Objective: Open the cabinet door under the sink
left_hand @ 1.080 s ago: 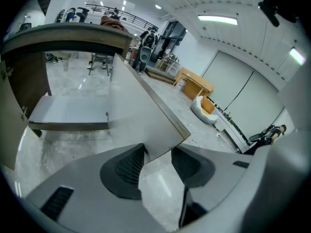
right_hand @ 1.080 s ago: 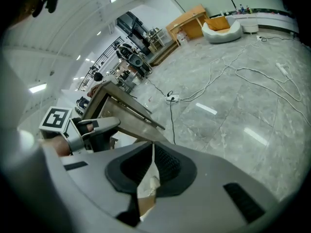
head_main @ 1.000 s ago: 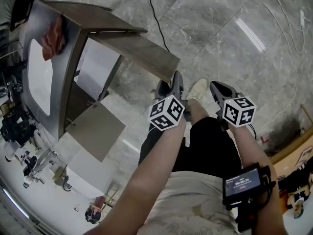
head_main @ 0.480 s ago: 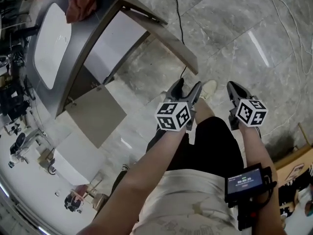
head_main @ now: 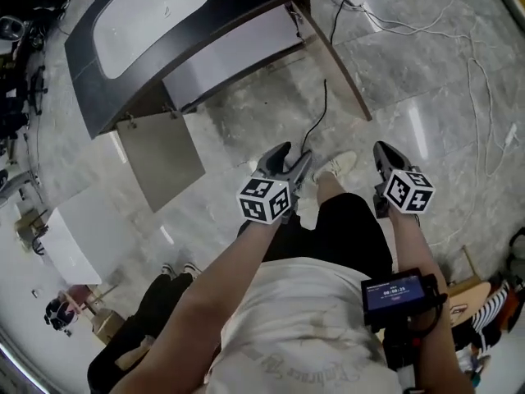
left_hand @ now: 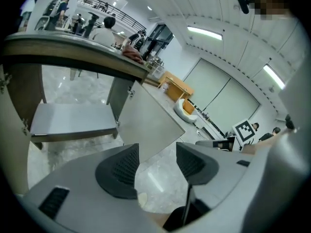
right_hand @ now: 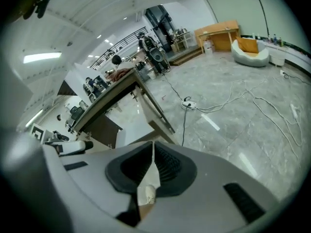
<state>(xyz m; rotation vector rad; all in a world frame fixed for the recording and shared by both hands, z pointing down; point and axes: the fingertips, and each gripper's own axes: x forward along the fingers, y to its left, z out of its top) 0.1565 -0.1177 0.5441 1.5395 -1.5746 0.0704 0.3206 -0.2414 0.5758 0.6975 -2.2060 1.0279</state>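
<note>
Cabinet door (head_main: 160,158): hangs open at 10 o'clock, lower edge well apart from cable (head_main: 325,97) | left gripper (head_main: 289,156): jaws apart, just narrowed, nothing between | right gripper (head_main: 382,151): jaws together, empty.

- Cabinet door (head_main: 162,158): a flat grey-beige panel, seen swung wide open and hung on two hinges at the cabinet (head_main: 123,109) front.
- Sink (head_main: 152,11): a white basin, set in a dark countertop (head_main: 82,48) above the opened cabinet.

Right gripper (right_hand: 153,152) fingers pressed together, nothing between. Beyond: sink cabinet (right_hand: 109,98) at left, black cable (right_hand: 184,123) running across marble floor (right_hand: 252,130) to power strip (right_hand: 187,104), white cables (right_hand: 262,103) farther right.
</note>
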